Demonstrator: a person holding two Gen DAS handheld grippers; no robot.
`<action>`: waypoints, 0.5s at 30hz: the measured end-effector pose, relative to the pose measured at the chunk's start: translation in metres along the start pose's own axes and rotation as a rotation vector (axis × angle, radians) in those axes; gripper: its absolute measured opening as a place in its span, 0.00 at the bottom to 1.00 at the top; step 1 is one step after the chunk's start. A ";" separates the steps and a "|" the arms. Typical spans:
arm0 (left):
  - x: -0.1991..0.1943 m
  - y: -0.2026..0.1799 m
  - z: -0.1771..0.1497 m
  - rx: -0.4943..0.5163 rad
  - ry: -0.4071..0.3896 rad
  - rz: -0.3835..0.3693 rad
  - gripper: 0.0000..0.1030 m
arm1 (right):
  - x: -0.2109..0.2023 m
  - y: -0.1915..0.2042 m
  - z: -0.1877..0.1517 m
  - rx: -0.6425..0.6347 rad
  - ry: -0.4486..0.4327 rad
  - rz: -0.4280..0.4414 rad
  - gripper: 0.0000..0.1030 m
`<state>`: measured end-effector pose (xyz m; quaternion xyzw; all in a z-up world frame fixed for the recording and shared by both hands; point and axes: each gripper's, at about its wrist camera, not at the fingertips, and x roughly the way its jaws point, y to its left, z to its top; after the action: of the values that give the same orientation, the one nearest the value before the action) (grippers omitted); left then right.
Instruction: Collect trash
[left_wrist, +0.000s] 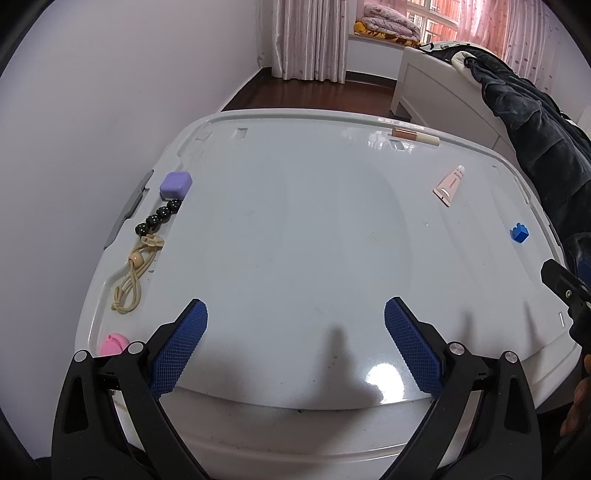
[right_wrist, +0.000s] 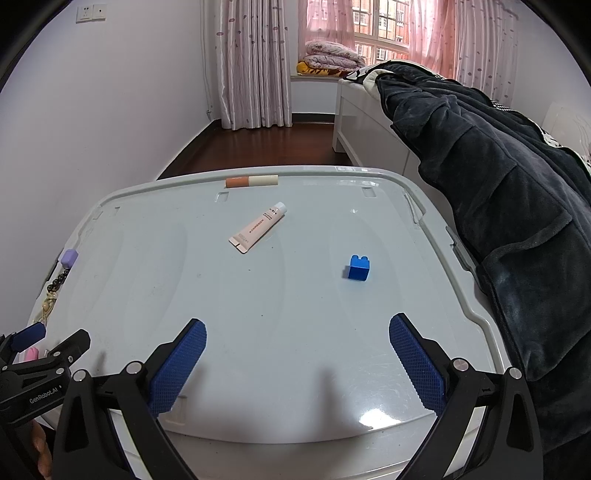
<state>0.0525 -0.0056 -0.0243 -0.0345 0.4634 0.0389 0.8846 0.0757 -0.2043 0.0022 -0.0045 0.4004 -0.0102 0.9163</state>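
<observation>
Where the frame ends, pink object (left_wrist: 113, 343) half behind left gripper (left_wrist: 295, 325).

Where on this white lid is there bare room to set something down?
The middle of the white lid is bare, between the bead string on the left and the blue block on the right, up to the pink tube. The left edge is crowded: purple case, beads, elastic cord.
</observation>
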 end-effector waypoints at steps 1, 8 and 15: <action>0.000 0.000 0.000 -0.001 0.002 -0.001 0.92 | 0.000 0.000 0.000 0.001 0.000 0.000 0.95; 0.001 -0.001 -0.001 0.004 0.003 0.000 0.92 | -0.001 0.000 -0.001 -0.001 0.001 -0.001 0.95; 0.002 -0.003 -0.001 0.006 0.009 0.001 0.92 | -0.001 0.001 -0.001 0.001 0.002 -0.002 0.95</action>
<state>0.0526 -0.0087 -0.0265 -0.0319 0.4675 0.0376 0.8826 0.0742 -0.2032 0.0028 -0.0042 0.4014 -0.0115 0.9158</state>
